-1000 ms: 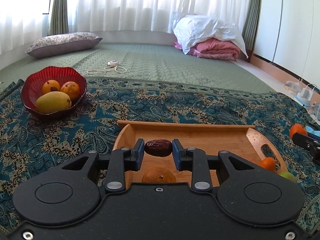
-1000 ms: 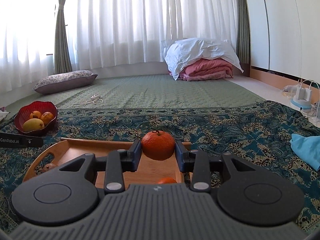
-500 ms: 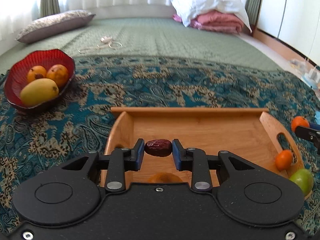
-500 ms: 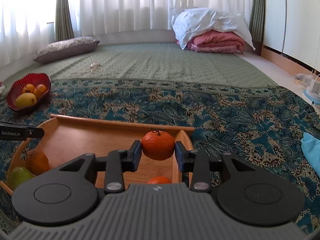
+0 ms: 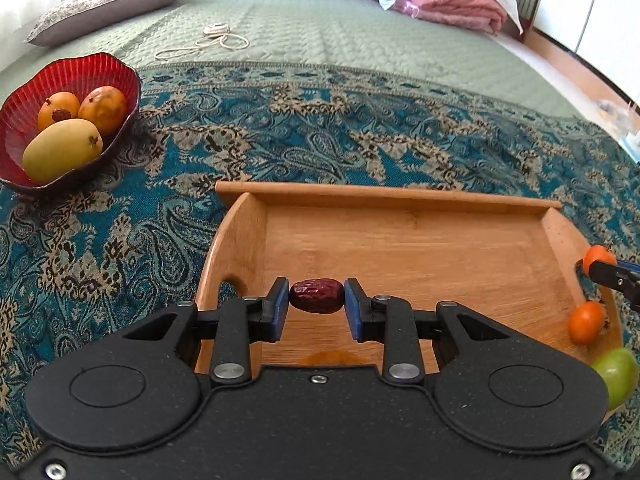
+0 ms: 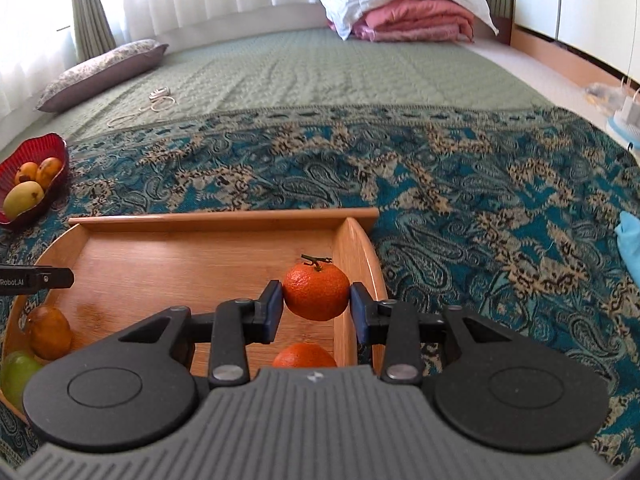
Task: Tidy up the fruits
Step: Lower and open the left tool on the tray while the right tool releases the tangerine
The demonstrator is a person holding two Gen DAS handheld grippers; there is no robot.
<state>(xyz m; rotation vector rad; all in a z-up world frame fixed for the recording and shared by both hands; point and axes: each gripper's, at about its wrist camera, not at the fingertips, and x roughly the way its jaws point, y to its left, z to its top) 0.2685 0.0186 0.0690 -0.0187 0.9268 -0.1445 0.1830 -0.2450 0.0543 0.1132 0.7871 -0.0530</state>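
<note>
While both grippers hover over wooden tray (image 5: 400,240): left gripper (image 5: 316,301) jaws clamp date (image 5: 316,295), long axis crosswise; right gripper (image 6: 316,305) jaws clamp mandarin (image 6: 316,292). Tray floor directly below; red bowl (image 5: 92,68) at ten o'clock.

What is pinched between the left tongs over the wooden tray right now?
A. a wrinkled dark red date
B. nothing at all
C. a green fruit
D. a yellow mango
A: the left tongs are closed on a wrinkled dark red date above the wooden tray; the yellow mango lies in the red bowl, and the green fruit sits at the tray's right end.
</note>
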